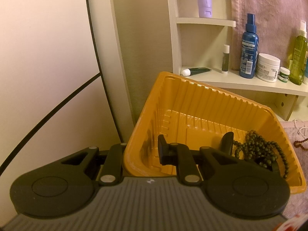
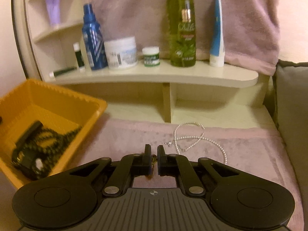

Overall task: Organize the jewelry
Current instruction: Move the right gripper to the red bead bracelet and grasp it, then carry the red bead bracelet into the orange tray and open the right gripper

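At the far left, the left gripper [image 1: 148, 150] is closed on the near wall of the orange tray [image 1: 211, 90]. One finger [image 1: 161, 150] shows inside the tray, while its partner is hidden behind the wall. The grip appears meant to steady the tray and keep its mouth toward the work area while pieces go in. A dark green bead strand [image 1: 259, 150] already lies heaped in the tray's right-hand corner, beside a black item [image 1: 227, 142] too unclear to name.

Further right, over the pink towel [image 2: 250, 154], the right gripper [image 2: 154, 154] has its jaws drawn almost together. A thin brown strand [image 2: 154, 161] is pinched in the narrow gap, and a bit of it hangs below the pads. The hold is deep between the fingers rather than at the tips, probably so that a slack, slippery strand cannot slide out on the way to the tray.

To the right of those jaws, a pearl necklace [image 2: 189, 123] lies looped on the towel. It is near the gripper but untouched, and it looks like the next piece to be collected.
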Demonstrator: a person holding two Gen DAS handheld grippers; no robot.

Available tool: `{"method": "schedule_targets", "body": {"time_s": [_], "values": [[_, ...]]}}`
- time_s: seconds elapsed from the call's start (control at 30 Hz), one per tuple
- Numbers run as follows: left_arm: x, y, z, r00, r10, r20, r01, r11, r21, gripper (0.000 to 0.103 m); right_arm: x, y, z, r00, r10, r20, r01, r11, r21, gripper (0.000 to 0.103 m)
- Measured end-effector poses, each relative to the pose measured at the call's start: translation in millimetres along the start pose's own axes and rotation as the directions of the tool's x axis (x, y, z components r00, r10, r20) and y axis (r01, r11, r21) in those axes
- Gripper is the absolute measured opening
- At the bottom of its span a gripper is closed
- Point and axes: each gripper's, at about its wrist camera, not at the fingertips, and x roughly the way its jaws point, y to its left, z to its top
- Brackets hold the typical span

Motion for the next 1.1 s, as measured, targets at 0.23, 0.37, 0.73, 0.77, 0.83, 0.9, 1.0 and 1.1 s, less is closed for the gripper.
{"method": "schedule_targets", "body": {"time_s": [0.23,0.37,0.73,0.77,0.83,0.9,1.0,1.1], "values": [[-2.8,1.2,0.2,1.000,-0.003,0.005,0.003,1.000,-0.004,0.016,-19.7,-7.7,14.7,0.999,0.023,0.047,-0.024,0.999,0.034,0.006],[-2.9,1.1,0.4,1.000,-0.004,0.005,0.004,1.000,-0.005,0.016,-30.3,-5.0,25.7,0.996,0.044,0.077,-0.047,0.998,0.033,0.006],[-2.7,1.3,1.2,1.000,-0.006,0.006,0.006,1.000,-0.009,0.016,-42.9,44.1,50.8,0.964,0.224,0.141,-0.226,0.974,-0.002,0.006],[-2.7,1.1,1.4,1.000,-0.007,0.007,0.007,1.000,-0.009,0.016,-41.9,50.6,52.2,0.959,0.247,0.139,-0.249,0.969,-0.007,0.006],[-3.0,0.8,1.8,1.000,-0.008,0.010,0.008,1.000,-0.010,0.016,-37.9,66.5,54.5,0.946,0.293,0.136,-0.293,0.956,-0.018,0.005],[-2.8,1.2,2.3,1.000,-0.010,0.011,0.010,1.000,-0.014,0.016,-32.4,79.9,56.5,0.936,0.326,0.133,-0.326,0.945,-0.022,0.005],[-3.0,1.4,2.0,1.000,-0.012,0.013,0.012,1.000,-0.017,0.016,-21.6,98.2,57.8,0.923,0.366,0.121,-0.366,0.930,-0.020,0.005],[-2.8,1.7,1.6,1.000,-0.014,0.012,0.014,1.000,-0.020,0.016,-6.1,109.8,55.6,0.921,0.380,0.089,-0.380,0.925,-0.017,0.006]]}}
